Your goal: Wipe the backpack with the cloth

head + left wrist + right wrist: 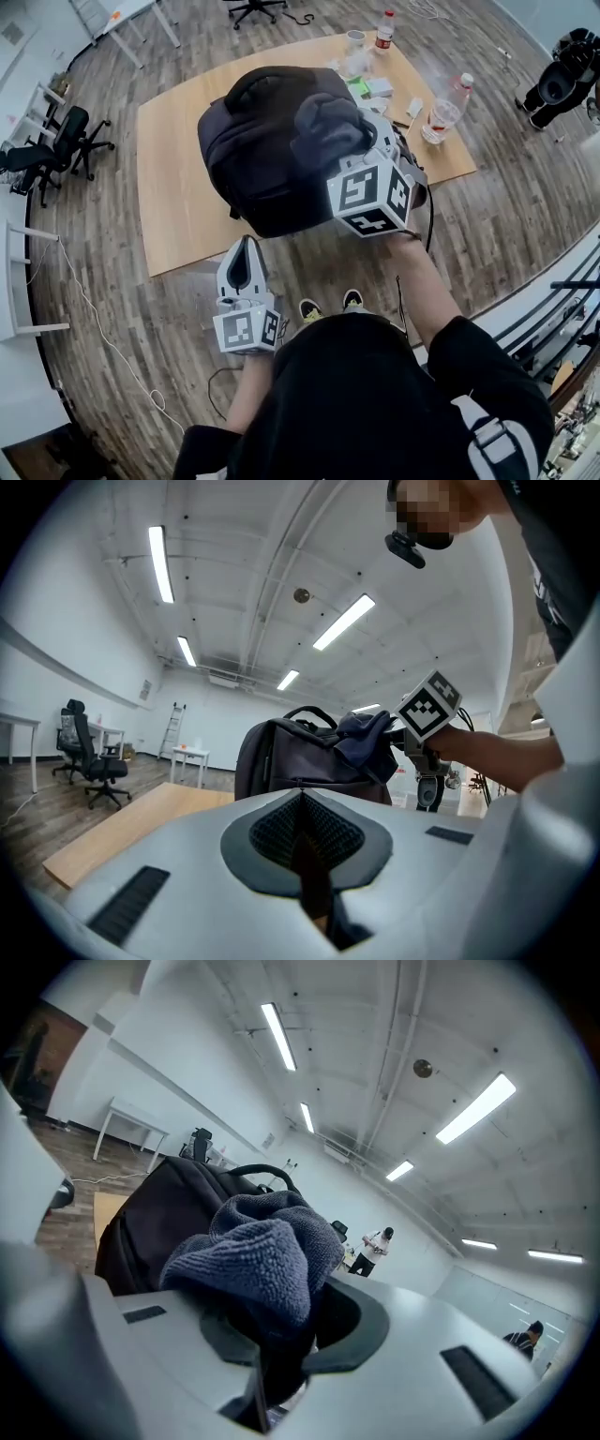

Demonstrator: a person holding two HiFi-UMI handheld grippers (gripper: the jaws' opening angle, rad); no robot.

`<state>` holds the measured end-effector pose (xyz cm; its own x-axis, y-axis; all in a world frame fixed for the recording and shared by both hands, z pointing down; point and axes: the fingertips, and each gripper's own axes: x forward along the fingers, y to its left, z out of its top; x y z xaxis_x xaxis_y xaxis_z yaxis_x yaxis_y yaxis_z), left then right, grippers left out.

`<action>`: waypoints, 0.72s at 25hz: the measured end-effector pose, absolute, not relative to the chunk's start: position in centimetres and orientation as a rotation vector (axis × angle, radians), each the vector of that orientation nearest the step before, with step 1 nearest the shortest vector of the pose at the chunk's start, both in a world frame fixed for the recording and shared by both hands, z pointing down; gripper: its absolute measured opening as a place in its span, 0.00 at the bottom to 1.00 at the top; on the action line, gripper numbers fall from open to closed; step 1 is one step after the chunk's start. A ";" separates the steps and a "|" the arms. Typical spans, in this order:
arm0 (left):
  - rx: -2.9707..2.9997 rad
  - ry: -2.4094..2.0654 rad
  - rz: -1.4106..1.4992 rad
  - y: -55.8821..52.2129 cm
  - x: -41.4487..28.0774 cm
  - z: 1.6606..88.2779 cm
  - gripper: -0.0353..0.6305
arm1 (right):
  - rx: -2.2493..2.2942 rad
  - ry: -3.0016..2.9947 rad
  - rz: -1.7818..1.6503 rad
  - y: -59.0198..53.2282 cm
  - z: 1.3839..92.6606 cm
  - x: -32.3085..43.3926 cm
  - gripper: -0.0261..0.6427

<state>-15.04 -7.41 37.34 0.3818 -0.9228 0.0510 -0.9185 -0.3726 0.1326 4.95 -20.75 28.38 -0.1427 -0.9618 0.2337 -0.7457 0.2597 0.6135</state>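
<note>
Left gripper (305, 841): nearest, held level below the table's near edge, jaws pressed together with nothing between them, pointing at the backpack and well apart from it. Right gripper (281, 1335): higher, at the backpack's right side, jaws clamped on the cloth (253, 1260). Cloth: dark blue-grey towelling, bunched, bulging up and forward out of the jaws, lying against the backpack's upper right shoulder just beside the handle. Backpack (262, 141): black, standing upright on the table (178, 187) near its front edge, long axis vertical, handle uppermost, zipped side turned toward the head view's left. Beyond it, at the table's far right: two bottles (446, 108) and small items. Farthest: office chairs (66, 141) on the wood floor.
</note>
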 end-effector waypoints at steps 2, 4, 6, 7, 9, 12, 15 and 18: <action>2.468 -1.702 -0.053 -7.2 -15.9 37.4 0.08 | 1.514 -1.956 -0.490 -21.8 28.7 3.6 0.13; 2.433 -1.748 -0.058 -6.8 -17.2 37.5 0.08 | 1.477 -1.989 -0.494 -23.0 28.9 1.3 0.13; 2.397 -1.800 -0.065 -6.3 -18.6 37.4 0.08 | 1.424 -2.055 -0.484 -24.0 28.8 -2.0 0.13; 2.376 -1.824 -0.070 -6.0 -19.4 37.4 0.08 | 1.378 -2.101 -0.469 -24.2 28.8 -4.3 0.13; 2.328 -1.873 -0.077 -5.5 -21.2 37.5 0.08 | 1.269 -2.169 -0.490 -23.7 28.7 -9.6 0.13; 2.267 -1.929 -0.082 -4.7 -23.1 37.6 0.08 | 1.104 -2.247 -0.625 -21.2 27.8 -16.5 0.13; 2.275 -1.926 -0.075 -4.4 -23.3 37.4 0.08 | 1.001 -2.328 -0.659 -19.3 27.6 -19.1 0.13; 2.308 -1.895 -0.075 -4.8 -22.2 37.4 0.08 | 1.000 -2.296 -0.722 -19.5 28.1 -17.5 0.13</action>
<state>-22.19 -4.79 37.37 0.1986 -0.9783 0.0592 -0.9706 -0.1879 0.1502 -17.47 -19.48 28.07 -0.5863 -0.7699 0.2519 -0.4873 0.5837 0.6495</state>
